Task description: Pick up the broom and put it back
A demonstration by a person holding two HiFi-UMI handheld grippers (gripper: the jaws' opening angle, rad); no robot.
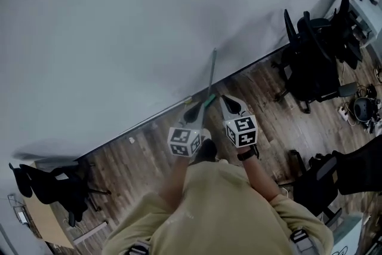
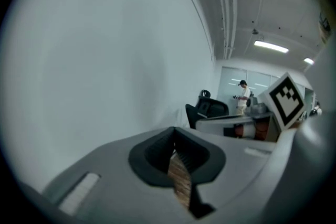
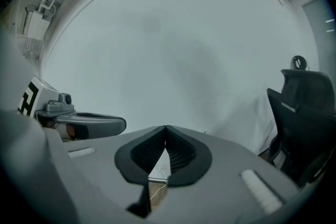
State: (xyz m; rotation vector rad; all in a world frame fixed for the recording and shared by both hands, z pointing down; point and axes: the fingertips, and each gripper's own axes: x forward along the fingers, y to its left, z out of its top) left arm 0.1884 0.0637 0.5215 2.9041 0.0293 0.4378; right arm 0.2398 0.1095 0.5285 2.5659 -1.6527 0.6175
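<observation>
The broom (image 1: 211,76) is a thin grey pole with a green stretch low down. It stands nearly upright against the pale wall (image 1: 119,27) where the wall meets the wood floor. My left gripper (image 1: 192,111) is just beside the pole's lower end, and my right gripper (image 1: 230,103) is a little to its right. Whether either touches the pole I cannot tell. In the left gripper view the left gripper (image 2: 175,129) is shut with nothing in it, only floor showing behind. The right gripper (image 3: 166,127) is shut and empty too. Neither gripper view shows the broom.
Black office chairs (image 1: 310,63) and floor cables (image 1: 358,107) crowd the right side. More chairs (image 1: 54,185) stand at the lower left. A person (image 2: 243,96) stands far off by a glass wall. One chair (image 3: 304,113) is close on my right.
</observation>
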